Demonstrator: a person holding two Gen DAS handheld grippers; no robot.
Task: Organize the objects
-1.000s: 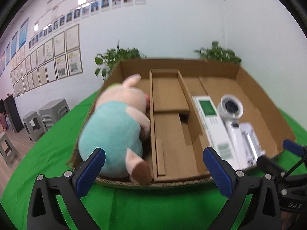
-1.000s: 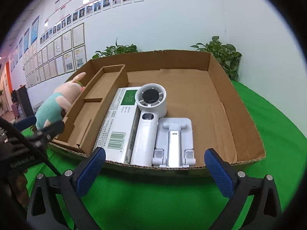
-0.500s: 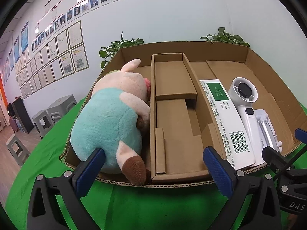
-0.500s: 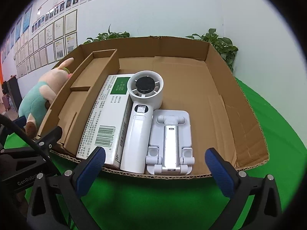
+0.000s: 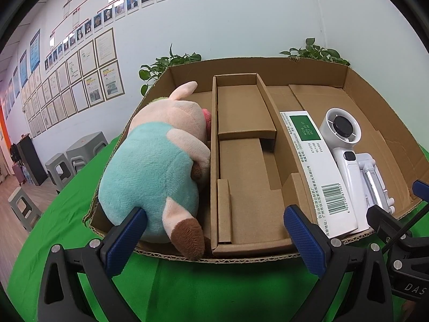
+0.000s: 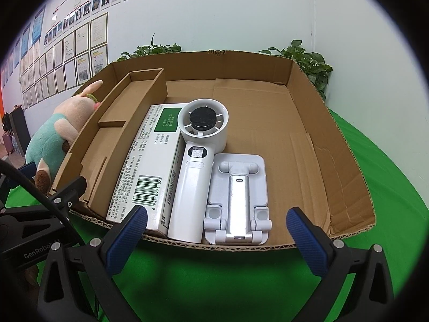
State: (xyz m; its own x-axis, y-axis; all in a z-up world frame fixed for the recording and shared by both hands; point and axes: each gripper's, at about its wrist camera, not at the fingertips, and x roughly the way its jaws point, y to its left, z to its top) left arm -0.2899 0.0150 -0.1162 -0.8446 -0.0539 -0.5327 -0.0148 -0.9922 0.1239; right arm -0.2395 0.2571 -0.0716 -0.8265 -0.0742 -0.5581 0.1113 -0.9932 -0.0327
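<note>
Hovering just short of the near rim of the cardboard tray (image 5: 268,64), the left gripper (image 5: 214,237) has its blue-padded jaws spread wide with nothing between them. Its left pad sits right in front of the plush pig (image 5: 158,166), though contact cannot be confirmed. The pig, in a teal shirt with brown-tipped feet, lies in the tray's leftmost section, pressed against the cardboard divider insert (image 5: 241,161).

The right gripper (image 6: 216,232) is likewise released and empty, held before the tray's near edge. In its view, three items lie side by side in the wide right section: a white carton (image 6: 150,166), a white handheld fan (image 6: 199,147) and a folded white phone stand (image 6: 237,198), each touching its neighbour. The carton carries a green label reading "M1216 2025 05 07 2027 04", Chinese print, and a barcode numbered 6 942109 811023.

The left tool's black body at the right view's lower left shows "GenRobo"; the right tool's body in the left view shows "DAS".

The tray rests on a green cloth (image 6: 214,281). Leafy plants (image 6: 308,61) stand behind it, framed certificates (image 5: 88,86) and portrait photos line the wall, and grey stools (image 5: 75,155) sit at the far left.
</note>
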